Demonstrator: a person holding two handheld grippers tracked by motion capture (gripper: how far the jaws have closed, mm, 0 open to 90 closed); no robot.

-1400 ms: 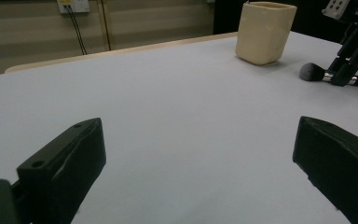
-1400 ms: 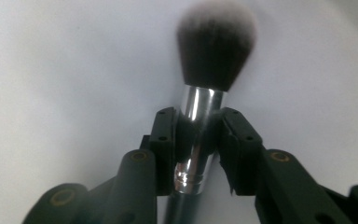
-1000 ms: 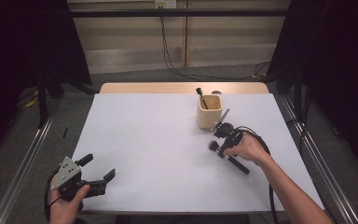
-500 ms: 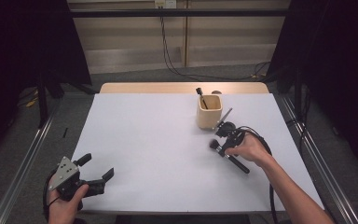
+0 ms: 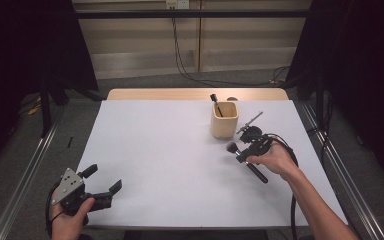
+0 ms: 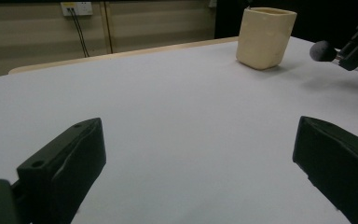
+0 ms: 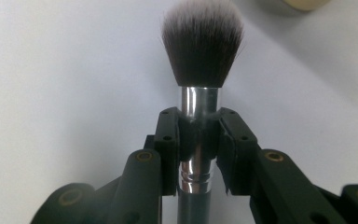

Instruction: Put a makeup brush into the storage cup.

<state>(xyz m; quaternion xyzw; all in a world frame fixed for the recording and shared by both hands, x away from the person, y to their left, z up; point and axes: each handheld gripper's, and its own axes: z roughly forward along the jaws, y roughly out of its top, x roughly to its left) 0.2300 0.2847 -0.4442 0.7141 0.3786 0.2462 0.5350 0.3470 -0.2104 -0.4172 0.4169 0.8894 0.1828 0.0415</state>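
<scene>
Gripper (image 7: 198, 140) clamps makeup brush (image 7: 201, 51) over seemingly white table (image 7: 51, 70).

On the table (image 5: 180, 165), the cup (image 5: 224, 120) stands far right, the brush (image 5: 245, 161) just before it.

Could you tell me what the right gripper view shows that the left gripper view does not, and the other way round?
Right gripper view alone: the right gripper clamped on the makeup brush's silver ferrule. Left gripper view alone: the left gripper's fingers spread wide, the whole cream cup, wall cables. Both: the brush head and white table.
</scene>
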